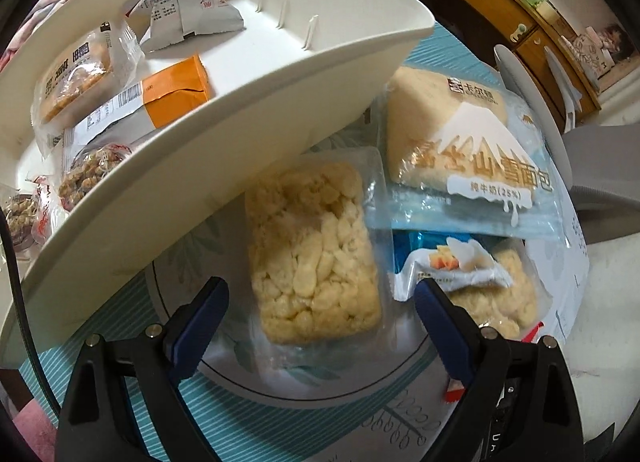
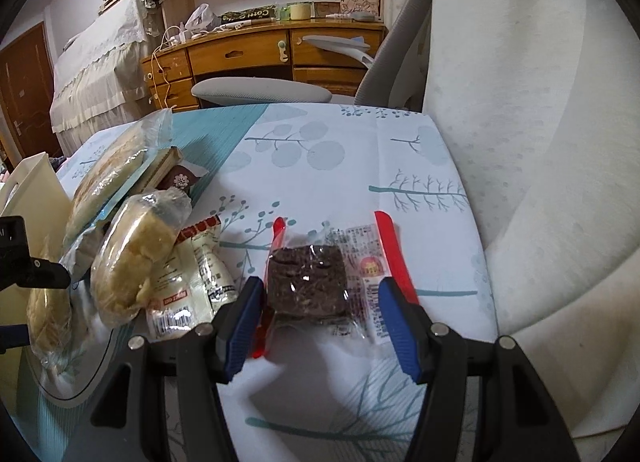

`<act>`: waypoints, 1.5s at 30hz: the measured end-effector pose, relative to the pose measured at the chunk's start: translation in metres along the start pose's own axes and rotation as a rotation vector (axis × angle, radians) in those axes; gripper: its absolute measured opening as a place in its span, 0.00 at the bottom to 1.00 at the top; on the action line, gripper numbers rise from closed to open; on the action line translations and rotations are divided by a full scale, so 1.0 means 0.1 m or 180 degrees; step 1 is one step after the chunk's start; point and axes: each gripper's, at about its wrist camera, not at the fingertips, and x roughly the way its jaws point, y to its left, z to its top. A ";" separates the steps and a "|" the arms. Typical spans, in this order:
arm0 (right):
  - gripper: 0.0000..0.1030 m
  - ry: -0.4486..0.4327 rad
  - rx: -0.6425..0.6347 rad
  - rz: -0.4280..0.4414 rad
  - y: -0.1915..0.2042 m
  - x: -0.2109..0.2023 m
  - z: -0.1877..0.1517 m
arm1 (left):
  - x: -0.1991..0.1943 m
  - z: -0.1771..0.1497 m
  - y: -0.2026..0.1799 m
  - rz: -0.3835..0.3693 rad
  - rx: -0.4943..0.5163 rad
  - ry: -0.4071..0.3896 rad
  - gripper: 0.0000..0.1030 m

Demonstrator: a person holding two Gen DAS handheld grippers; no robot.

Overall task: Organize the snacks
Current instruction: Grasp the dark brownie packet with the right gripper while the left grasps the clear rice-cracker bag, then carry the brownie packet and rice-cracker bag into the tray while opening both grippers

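Both grippers are lined up over snacks right now. My left gripper [image 1: 320, 298] hangs with jaws released, straddling the pale rice cake [image 1: 316, 254], which lies flat in its clear wrap on the plate [image 1: 224, 374]. Neither pad touches it, as far as I can tell.

My right gripper [image 2: 316, 314] is also spread apart, around the dark brownie [image 2: 306, 282] in the red-edged wrapper, which sits on the tablecloth [image 2: 360, 150]. The left pad looks just beside the brownie's edge; the right pad stands clear over the wrapper flap, so nothing's gripped yet.

How I'd play it: drop each gripper a touch more so the pads land on the solid block and not the loose plastic, then close gently. Both look crumbly, so easy on the squeeze.

What's in the way: the white bin [image 1: 248, 110] sits right next to the rice cake and overhangs the plate in the left view, so I need to lift straight up before swinging over its wall. It already holds several packets. The big bread bag [image 1: 460, 142] and a small blue packet [image 1: 440, 262] crowd the rice cake's right side, with the right-hand pad close to that packet, so I might snag it. On the right, a pile of wrapped snacks [image 2: 132, 262] lies just left of the brownie.
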 end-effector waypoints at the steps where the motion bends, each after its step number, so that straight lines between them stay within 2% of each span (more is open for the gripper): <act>1: 0.58 0.0019 -0.0006 0.0008 0.00 0.02 0.00 | 0.01 0.01 -0.03 -0.0003 -0.0007 -0.0012 0.91; 3: 0.58 0.0030 -0.0013 0.0015 0.01 0.03 0.01 | 0.03 0.04 -0.05 -0.0006 -0.0019 -0.0029 0.89; 6: 0.55 0.0029 -0.0013 0.0030 0.00 0.03 0.01 | 0.04 0.07 -0.06 0.0024 -0.0035 -0.0047 0.75; 7: 0.53 0.0028 -0.0021 0.0031 0.02 0.03 0.01 | 0.04 0.08 -0.06 0.0031 -0.0031 -0.0040 0.67; 9: 0.48 0.0028 -0.0085 0.0034 0.04 0.03 0.00 | 0.06 0.09 -0.06 0.0100 -0.0017 -0.0024 0.61; 16: 0.43 0.0058 -0.0226 0.0090 0.07 -0.02 -0.03 | 0.03 0.07 0.00 0.0123 -0.0028 -0.0017 0.57; 24: 0.41 0.0227 -0.0245 0.0234 0.06 -0.10 -0.06 | -0.01 0.04 0.05 0.0300 0.0025 0.0219 0.57; 36: 0.40 0.0599 0.0158 0.0538 0.04 -0.40 -0.27 | -0.17 -0.15 0.08 0.0269 0.0367 0.0612 0.56; 45: 0.40 0.0724 0.0438 0.0739 0.09 -0.77 -0.37 | -0.58 -0.20 0.13 0.0111 0.0728 0.0728 0.56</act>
